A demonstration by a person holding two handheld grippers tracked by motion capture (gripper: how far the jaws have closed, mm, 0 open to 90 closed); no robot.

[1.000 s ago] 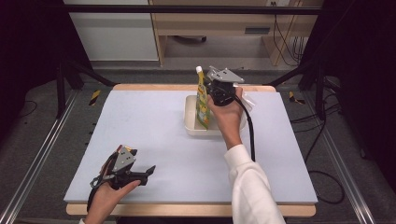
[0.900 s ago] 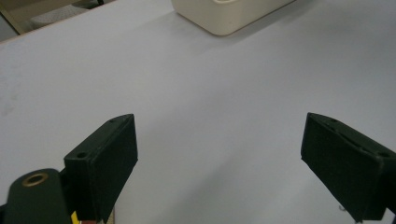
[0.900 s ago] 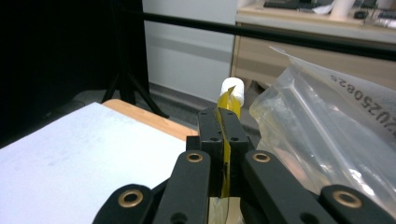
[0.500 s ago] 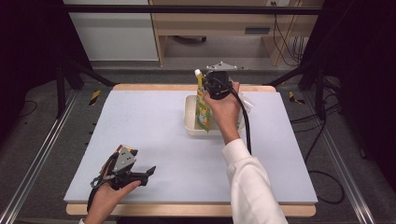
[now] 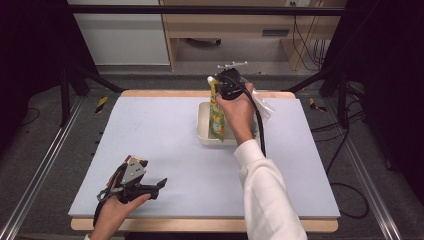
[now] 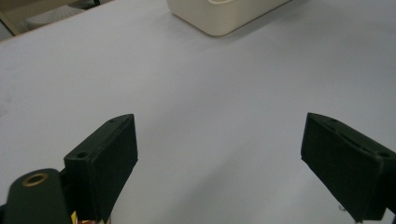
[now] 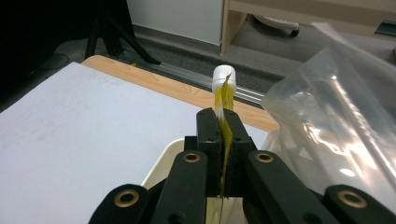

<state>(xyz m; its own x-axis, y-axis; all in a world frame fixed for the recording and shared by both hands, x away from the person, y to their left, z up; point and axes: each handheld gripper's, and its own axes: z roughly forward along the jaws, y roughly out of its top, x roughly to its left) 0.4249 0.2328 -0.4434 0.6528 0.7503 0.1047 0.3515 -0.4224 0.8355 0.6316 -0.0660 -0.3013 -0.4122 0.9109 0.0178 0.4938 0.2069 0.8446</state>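
Observation:
A yellow pouch [image 5: 216, 114] with a white screw cap [image 7: 223, 76] hangs upright over the cream tub [image 5: 203, 123] at the table's far middle. My right gripper [image 5: 223, 90] is shut on the pouch's [image 7: 225, 122] upper edge, and in the right gripper view the yellow film is pinched flat between the two black jaws. Near the table's front left corner my left gripper [image 5: 159, 184] stands open, held low in a hand. In the left gripper view its jaws are wide apart over bare grey table with nothing between them, and the tub [image 6: 224, 16] lies ahead.
A crumpled clear plastic bag [image 7: 336, 116] lies at the tub's right side, close to the right gripper [image 7: 222, 154]. The grey mat [image 5: 160, 135] covers the table. Metal rails run along both sides, and a wooden shelf unit [image 5: 235, 22] stands behind.
The right hand has lifted the pouch a little higher and farther back over the tub. The left hand has stayed where it was.

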